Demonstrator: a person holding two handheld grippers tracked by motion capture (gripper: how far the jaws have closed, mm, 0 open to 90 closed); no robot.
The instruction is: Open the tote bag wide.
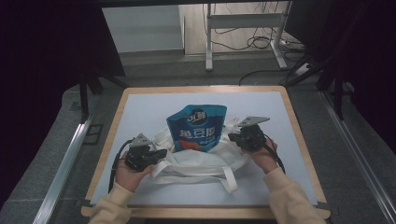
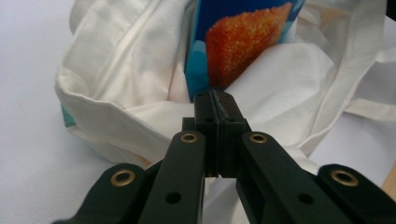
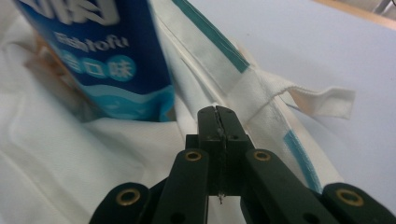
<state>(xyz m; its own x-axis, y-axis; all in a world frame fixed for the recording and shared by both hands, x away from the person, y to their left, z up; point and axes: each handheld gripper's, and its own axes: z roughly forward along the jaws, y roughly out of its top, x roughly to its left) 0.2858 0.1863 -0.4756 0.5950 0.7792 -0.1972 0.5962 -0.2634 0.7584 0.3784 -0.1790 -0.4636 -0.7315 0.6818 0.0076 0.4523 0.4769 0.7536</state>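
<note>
Blue snack pouch sitting half inside a white cloth bag, a gripper on each side

Left gripper [image 1: 156, 154] is at the left edge of the white tote bag [image 1: 196, 161], jaws pressed together, whether any cloth is pinched I can't tell. The blue pouch [image 1: 197, 128] pokes up out of the bag mid-table [image 1: 140, 107]. Right gripper [image 1: 232, 136] is at the bag's right edge, jaws pressed together too, again can't tell about cloth.

A lab-like recording space: black curtains [image 1: 42, 56], metal desk frame [image 1: 243, 28], loose floor cables [image 1: 254, 43] beyond the table [image 1: 205, 212].
</note>
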